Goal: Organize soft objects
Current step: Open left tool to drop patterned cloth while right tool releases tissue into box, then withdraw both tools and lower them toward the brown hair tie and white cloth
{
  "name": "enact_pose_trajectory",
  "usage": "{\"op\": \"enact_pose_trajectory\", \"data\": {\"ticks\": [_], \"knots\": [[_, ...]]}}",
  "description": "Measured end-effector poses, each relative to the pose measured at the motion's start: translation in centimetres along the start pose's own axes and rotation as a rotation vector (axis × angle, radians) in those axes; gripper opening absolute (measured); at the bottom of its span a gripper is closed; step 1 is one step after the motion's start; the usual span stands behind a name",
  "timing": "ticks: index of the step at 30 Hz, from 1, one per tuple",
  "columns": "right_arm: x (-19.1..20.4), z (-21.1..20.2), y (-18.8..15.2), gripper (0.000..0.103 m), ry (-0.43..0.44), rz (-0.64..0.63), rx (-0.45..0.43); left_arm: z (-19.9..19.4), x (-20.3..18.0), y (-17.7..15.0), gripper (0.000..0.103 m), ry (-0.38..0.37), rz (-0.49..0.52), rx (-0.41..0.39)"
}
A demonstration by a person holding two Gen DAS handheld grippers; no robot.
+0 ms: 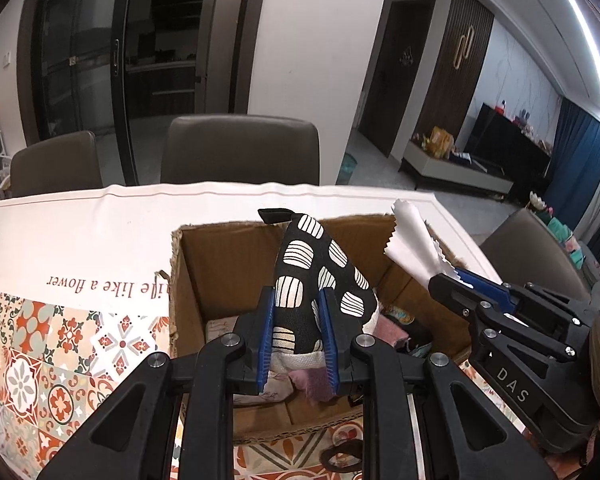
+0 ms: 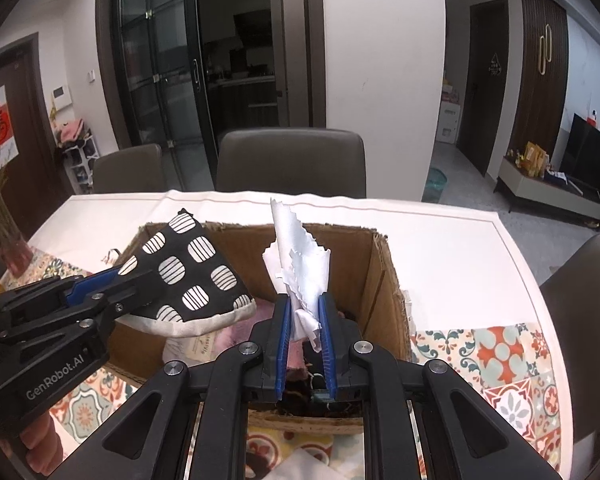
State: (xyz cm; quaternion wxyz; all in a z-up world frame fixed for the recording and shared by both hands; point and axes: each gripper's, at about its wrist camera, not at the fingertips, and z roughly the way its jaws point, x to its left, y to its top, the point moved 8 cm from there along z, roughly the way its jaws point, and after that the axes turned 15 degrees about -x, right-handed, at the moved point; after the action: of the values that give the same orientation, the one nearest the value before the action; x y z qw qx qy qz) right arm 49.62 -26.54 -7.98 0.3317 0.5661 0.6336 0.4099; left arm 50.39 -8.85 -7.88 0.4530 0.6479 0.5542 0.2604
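My left gripper [image 1: 296, 300] is shut on a black pot holder with white striped patches [image 1: 312, 268], held over the open cardboard box [image 1: 220, 264]. The same pot holder [image 2: 188, 276] shows at the left of the right wrist view, with the left gripper [image 2: 124, 284] clamped on its edge. My right gripper [image 2: 305, 308] is shut on a white zigzag-edged cloth [image 2: 300, 256] that sticks up above the box [image 2: 384, 280]. That cloth [image 1: 416, 248] and right gripper [image 1: 456, 280] appear at the right in the left wrist view. Pink and dark fabrics [image 1: 388, 328] lie inside the box.
The box stands on a white table with a patterned tile tablecloth [image 1: 60, 360]. Brown chairs [image 1: 240, 152] line the far side, and another chair [image 2: 584, 308] stands at the right. A vase of dried flowers [image 2: 0, 208] sits at the table's left.
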Motion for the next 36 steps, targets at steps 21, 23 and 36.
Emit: {"op": "enact_pose_trajectory", "data": {"ticks": [21, 23, 36], "knots": [[-0.5, -0.3, -0.7, 0.043, 0.0, 0.04, 0.028, -1.2, -0.4, 0.0, 0.037, -0.002, 0.03, 0.012], [-0.7, -1.3, -0.4, 0.046, -0.013, 0.052, 0.004, -1.9, -0.5, 0.3, 0.038, 0.002, 0.041, -0.007], [-0.6, -7.1, 0.0, 0.047, -0.023, 0.088, -0.088, -7.3, -2.0, 0.3, 0.04, -0.005, 0.105, -0.107]]}}
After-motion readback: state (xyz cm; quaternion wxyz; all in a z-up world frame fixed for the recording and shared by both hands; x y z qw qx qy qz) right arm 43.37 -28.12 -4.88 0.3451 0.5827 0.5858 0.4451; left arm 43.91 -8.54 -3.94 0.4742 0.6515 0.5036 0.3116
